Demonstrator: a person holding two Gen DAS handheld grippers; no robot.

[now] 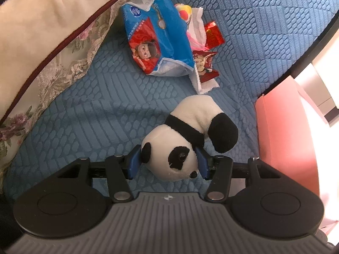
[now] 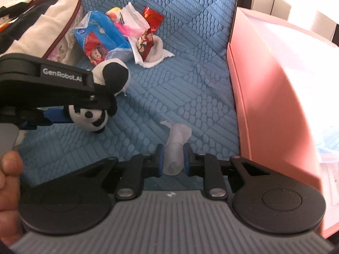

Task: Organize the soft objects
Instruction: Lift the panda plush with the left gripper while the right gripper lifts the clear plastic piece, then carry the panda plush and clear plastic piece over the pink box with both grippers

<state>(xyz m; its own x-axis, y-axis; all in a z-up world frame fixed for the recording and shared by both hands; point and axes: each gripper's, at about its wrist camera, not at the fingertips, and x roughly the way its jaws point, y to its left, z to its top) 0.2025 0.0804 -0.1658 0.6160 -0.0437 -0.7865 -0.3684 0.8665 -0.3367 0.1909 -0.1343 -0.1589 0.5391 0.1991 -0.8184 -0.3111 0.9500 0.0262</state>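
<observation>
Left gripper (image 1: 168, 162) is squeezing the black-and-white plush panda (image 1: 188, 139) by its head, beside the pink cardboard box (image 1: 284, 139). Right gripper (image 2: 172, 158) is pinching a pale rolled cloth (image 2: 175, 148) near that box; it's floppy, so it's probably risking sliding out mid-lift.

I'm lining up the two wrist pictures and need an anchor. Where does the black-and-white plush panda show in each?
Left wrist view: the black-and-white plush panda sits low centre, its head between the left tongs.
Right wrist view: the panda is at mid-left, partly behind the left tongs.
Shared landmark: the blue tissue pack with a red cartoon panel beyond it on the blue quilted cover.
</observation>
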